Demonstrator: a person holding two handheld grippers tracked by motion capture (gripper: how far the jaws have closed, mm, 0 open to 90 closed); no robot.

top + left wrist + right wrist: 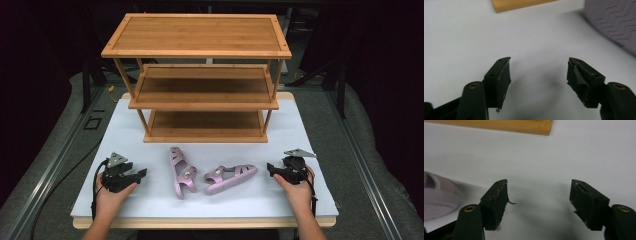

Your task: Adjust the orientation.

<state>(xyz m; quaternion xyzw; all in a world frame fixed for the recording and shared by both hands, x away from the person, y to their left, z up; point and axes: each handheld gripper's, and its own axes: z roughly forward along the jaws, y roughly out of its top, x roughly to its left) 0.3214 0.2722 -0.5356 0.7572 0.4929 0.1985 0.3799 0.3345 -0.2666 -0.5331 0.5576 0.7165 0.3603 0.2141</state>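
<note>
Two pink sandals (210, 175) lie before the bamboo shoe rack (200, 75), between my grippers. The left sandal (181, 171) points lengthwise at the rack and sits nearer my left gripper (141, 173); the right sandal (230, 178) lies crosswise, toe toward my right gripper (270, 169). Both grippers gape wide, holding nothing.

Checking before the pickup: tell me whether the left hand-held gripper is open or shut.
Open. The left hand-held gripper has its jaws spread wide apart, with bare white table showing between them and nothing held.

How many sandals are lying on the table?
2: the left sandal lies on its side pointing toward the wooden shelf rack; the right sandal lies angled beside it.
</note>
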